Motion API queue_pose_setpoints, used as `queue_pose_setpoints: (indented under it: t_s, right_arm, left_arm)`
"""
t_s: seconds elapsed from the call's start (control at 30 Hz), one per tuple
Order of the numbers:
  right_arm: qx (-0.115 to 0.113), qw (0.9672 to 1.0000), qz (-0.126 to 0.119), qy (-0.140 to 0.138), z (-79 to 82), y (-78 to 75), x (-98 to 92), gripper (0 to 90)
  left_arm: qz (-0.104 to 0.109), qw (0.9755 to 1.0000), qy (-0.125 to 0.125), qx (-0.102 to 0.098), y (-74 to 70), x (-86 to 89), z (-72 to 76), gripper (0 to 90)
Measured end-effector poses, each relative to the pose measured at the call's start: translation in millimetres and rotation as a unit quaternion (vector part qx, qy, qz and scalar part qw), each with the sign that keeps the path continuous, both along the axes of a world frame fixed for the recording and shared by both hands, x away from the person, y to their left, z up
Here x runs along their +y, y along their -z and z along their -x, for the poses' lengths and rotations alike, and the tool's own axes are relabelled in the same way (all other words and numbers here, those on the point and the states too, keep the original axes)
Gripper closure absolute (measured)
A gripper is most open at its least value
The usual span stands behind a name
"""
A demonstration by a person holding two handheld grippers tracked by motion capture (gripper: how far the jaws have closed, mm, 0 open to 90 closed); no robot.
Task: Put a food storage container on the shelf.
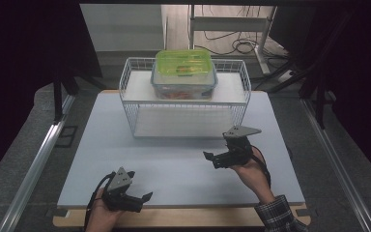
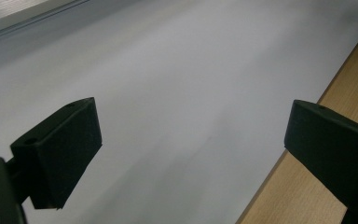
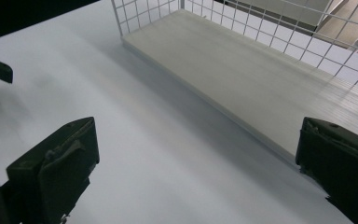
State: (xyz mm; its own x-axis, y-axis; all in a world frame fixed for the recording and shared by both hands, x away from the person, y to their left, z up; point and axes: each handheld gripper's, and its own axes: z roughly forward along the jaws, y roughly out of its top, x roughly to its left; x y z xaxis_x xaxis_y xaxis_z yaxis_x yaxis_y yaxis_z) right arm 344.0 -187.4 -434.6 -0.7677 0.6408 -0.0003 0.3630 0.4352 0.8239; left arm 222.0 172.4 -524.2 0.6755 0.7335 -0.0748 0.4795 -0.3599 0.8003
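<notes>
A clear box with a green lid (image 1: pixel 184 72) stands on the top shelf of a white wire rack (image 1: pixel 134 77); something orange shows through its wall. My left gripper (image 1: pixel 141 193) rests low at the table's near left with its jaws wide apart, and in the left gripper view it (image 2: pixel 191 126) is open over bare white board. My right gripper (image 1: pixel 211 159) hovers in front of the rack's right half, pointing left. In the right gripper view it (image 3: pixel 198 140) is open and holds nothing, and the rack's lower shelf (image 3: pixel 242 70) lies just ahead.
A white board (image 1: pixel 174 164) covers the table, and a wooden edge (image 2: pixel 345 84) runs along its near side. The rack's lower shelf is bare. Metal rails flank the table on both sides. Cables and a stand lie on the floor behind.
</notes>
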Motion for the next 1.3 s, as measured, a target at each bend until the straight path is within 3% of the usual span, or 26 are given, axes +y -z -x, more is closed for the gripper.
queue_pose_setpoints:
  t_s: [0.53,1.3]
  right_arm:
    - [0.007,0.9999,0.007,-0.005,18.7,10.7,-6.3,0.0]
    - [0.007,0.9998,0.002,0.020,39.0,29.6,-44.8,0.0]
  left_arm:
    - [0.000,1.0000,-0.001,-0.001,-0.3,1.3,-0.2,4.0]
    - [0.001,1.0000,-0.001,0.001,0.4,1.0,-0.8,4.0]
